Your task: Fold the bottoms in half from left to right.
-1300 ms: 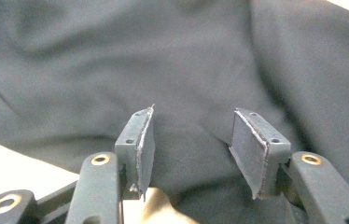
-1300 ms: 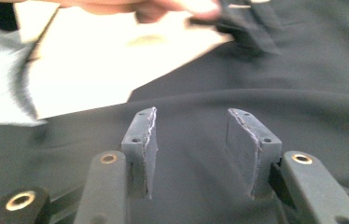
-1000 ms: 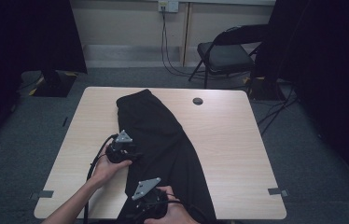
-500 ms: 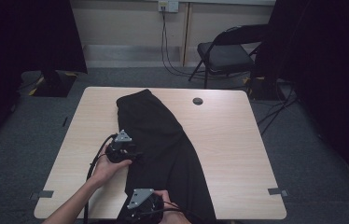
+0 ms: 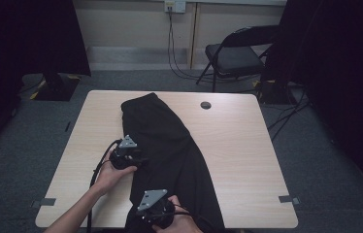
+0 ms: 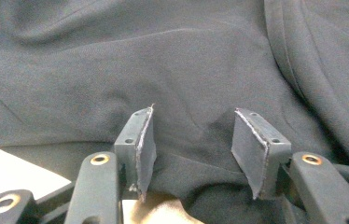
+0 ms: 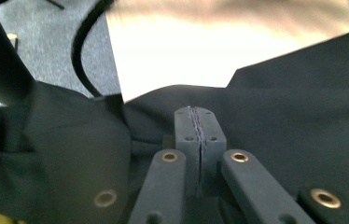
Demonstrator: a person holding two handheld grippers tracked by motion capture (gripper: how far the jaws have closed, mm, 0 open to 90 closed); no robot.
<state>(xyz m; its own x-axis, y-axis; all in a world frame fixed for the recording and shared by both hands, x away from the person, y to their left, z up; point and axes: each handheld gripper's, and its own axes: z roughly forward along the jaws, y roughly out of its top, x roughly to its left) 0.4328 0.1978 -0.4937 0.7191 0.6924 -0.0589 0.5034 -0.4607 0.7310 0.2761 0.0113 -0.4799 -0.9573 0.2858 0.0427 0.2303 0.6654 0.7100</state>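
A black garment lies lengthwise down the middle of the light wooden table, its near end hanging over the front edge. My left gripper rests on the garment's left edge. In the left gripper view the left gripper is open, its pads astride a low ridge of the black garment without pressing it. My right gripper sits at the garment's near end by the table's front edge. Its jaws have just been closing, and the right gripper has its pads together on the edge of the black garment.
A folding chair stands behind the table. A round cable hole sits near the table's far edge. Black curtains hang at the left and right. Cables run over the grey carpet. Bare tabletop lies beyond the right gripper.
The right gripper has moved a little down and left along the garment's near end. The left hand has stayed put.
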